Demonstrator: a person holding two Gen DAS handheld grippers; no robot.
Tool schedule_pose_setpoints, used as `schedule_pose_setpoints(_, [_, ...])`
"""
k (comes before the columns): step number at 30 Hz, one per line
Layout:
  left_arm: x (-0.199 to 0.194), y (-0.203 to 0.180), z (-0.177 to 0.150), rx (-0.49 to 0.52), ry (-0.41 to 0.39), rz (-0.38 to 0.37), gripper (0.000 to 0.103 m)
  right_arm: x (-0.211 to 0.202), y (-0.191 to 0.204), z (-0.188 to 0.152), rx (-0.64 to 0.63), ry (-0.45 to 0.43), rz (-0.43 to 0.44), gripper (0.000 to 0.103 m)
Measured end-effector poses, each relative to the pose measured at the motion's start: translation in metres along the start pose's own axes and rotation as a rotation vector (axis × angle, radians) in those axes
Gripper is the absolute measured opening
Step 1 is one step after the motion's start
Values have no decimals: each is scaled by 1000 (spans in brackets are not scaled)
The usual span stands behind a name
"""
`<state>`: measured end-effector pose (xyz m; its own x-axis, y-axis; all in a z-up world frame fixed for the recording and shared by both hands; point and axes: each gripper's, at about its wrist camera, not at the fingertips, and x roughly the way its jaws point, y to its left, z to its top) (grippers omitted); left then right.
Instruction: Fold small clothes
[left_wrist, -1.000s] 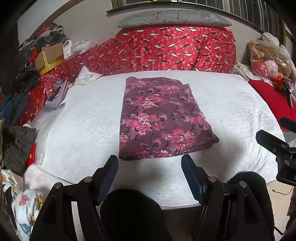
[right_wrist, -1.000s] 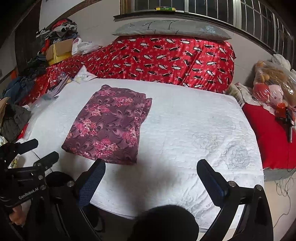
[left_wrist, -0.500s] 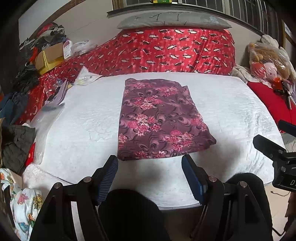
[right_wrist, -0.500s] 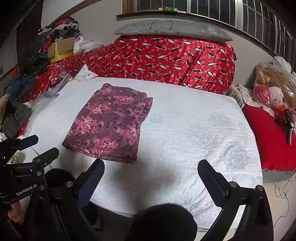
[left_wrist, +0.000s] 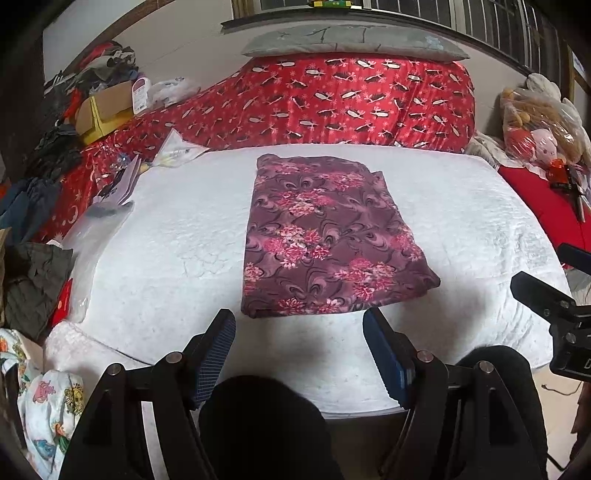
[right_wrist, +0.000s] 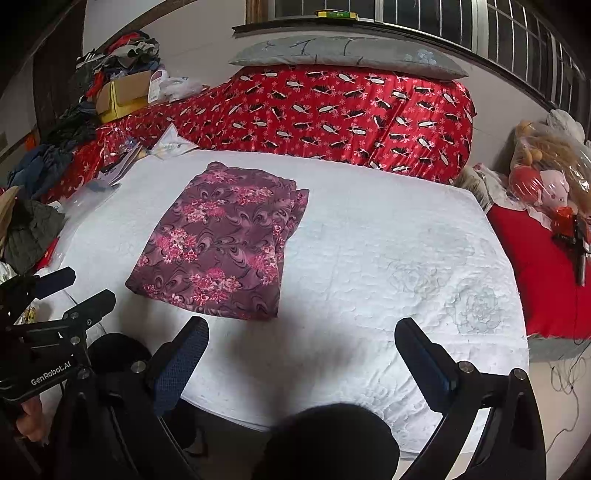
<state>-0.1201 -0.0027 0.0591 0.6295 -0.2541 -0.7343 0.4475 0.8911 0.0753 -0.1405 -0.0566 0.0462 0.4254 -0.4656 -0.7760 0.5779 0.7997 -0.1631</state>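
Dark clothes (left_wrist: 59, 155) are heaped at the far left of the left wrist view, around a yellow cardboard box (left_wrist: 101, 112) in the upper left. Lower on that side lies a dark grey-green garment (left_wrist: 35, 284), and in the bottom left corner a white cloth with cartoon prints (left_wrist: 51, 410). Papers and clear plastic bags (left_wrist: 122, 184) sit on the left edge of the white quilted mattress (left_wrist: 166, 258), which fills the middle of the frame. Behind it, across the top, a red patterned quilt (left_wrist: 351, 103) is piled up, with a grey pillow (left_wrist: 351, 40) on it. At the far right a bag of soft toys (left_wrist: 539, 125) rests above a red cushion (left_wrist: 546, 206).

On the mattress, a little right of centre in this view, lies the folded purple floral garment (left_wrist: 325, 236). It is a flat, roughly rectangular stack, maroon with pink flower clusters and swirls, its layered edges showing along the right side. Nothing covers it or rests on it.

At the bottom centre, the left gripper (left_wrist: 299, 332) hangs just short of the garment's near edge, released, its blue pads wide apart with only mattress between them. In the right wrist view the right gripper (right_wrist: 299, 343) is also spread and empty, with the garment in the left half of the frame, near its left finger but apart from it.
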Motion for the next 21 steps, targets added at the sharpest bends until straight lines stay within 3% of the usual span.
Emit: schedule_pose_setpoints(21, [-8,-1,-2,-20,-22,-34,72,-8,5,-1,-19,-28,-22,102])
